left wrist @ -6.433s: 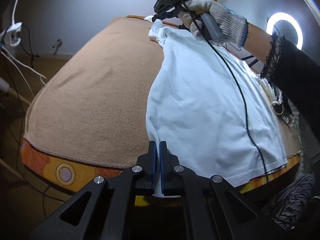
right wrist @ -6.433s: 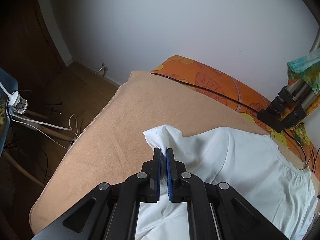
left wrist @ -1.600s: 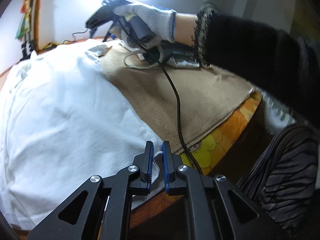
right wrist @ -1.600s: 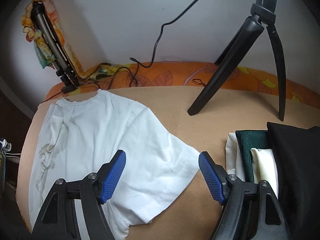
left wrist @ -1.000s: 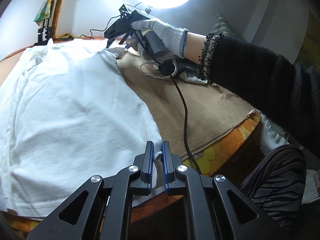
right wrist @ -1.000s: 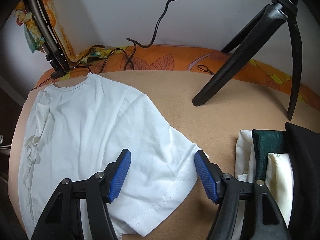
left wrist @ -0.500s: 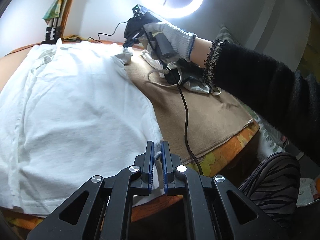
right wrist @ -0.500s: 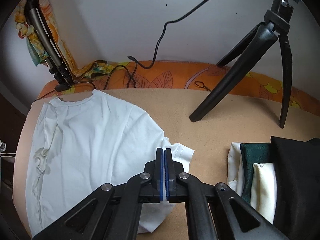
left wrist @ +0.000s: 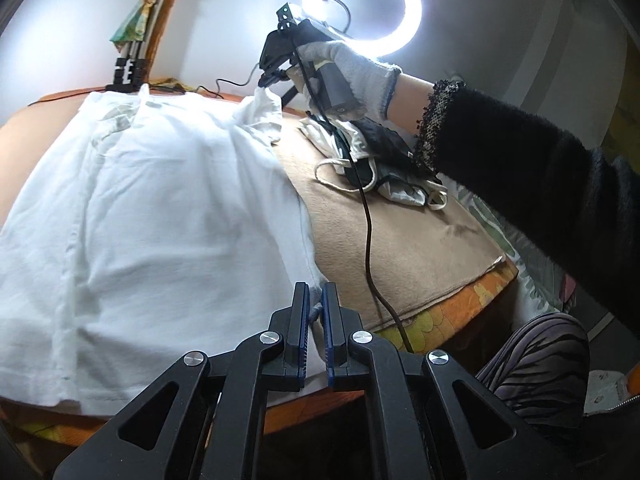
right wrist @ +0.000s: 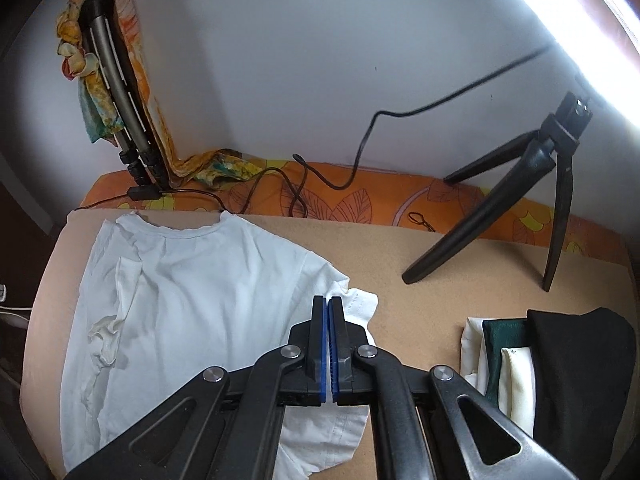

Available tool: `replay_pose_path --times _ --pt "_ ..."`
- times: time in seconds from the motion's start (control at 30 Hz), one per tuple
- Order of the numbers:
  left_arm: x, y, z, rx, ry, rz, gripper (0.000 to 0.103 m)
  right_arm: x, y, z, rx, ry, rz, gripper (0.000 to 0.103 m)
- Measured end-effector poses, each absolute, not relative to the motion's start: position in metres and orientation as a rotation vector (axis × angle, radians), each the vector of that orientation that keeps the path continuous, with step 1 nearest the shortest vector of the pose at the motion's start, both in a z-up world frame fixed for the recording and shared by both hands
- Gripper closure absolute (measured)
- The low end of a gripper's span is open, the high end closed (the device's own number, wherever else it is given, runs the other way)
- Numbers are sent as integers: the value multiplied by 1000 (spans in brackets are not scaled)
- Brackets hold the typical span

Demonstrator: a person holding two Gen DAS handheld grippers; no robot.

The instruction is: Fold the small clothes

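A small white T-shirt [left wrist: 160, 200] lies spread on a tan blanket [left wrist: 400, 240], its neckline toward the wall. At the shirt's near hem corner my left gripper [left wrist: 315, 300] is shut on a pinch of the fabric. In the right wrist view the same T-shirt [right wrist: 192, 304] shows with its right sleeve [right wrist: 356, 300] bunched and raised off the blanket, and my right gripper [right wrist: 328, 308] is shut on that sleeve. The left wrist view shows the right gripper [left wrist: 266, 80] from outside, held by a gloved hand [left wrist: 348, 76], with the sleeve hanging from it.
A stack of folded dark, green and cream clothes [right wrist: 540, 364] lies right of the shirt. A black tripod [right wrist: 520, 208] and cables [right wrist: 304, 184] stand near the wall, on the orange patterned cover [right wrist: 360, 204]. A lit ring light [left wrist: 360, 8] hangs behind. A cable [left wrist: 368, 240] trails from the right gripper.
My right gripper has shut on the shirt's sleeve, which lay flat between its open jaws a second ago, and has risen with it. The left gripper keeps its hold at the hem corner.
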State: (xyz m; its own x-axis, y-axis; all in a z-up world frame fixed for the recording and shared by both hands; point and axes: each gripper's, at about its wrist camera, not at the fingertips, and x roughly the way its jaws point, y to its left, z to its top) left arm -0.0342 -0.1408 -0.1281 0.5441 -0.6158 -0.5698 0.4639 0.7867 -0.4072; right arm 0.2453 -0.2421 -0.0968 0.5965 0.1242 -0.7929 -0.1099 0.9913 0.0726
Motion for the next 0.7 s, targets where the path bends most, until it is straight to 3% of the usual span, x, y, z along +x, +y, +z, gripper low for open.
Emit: replay_pose_path --times 0.37,0.63,0.67,0.7 --pt "-40 -87 -134 -312 752 -547 100 251 -131 -71 -183 895 166 103" --pt "-36 -65 -150 -363 792 -514 100 260 -49 -89 -281 927 273 103" --pt "-36 -64 -150 -368 787 -507 100 261 -44 -92 -294 939 280 102" --pt "-36 -61 -150 -378 780 -503 100 260 -42 -93 -302 936 269 89"
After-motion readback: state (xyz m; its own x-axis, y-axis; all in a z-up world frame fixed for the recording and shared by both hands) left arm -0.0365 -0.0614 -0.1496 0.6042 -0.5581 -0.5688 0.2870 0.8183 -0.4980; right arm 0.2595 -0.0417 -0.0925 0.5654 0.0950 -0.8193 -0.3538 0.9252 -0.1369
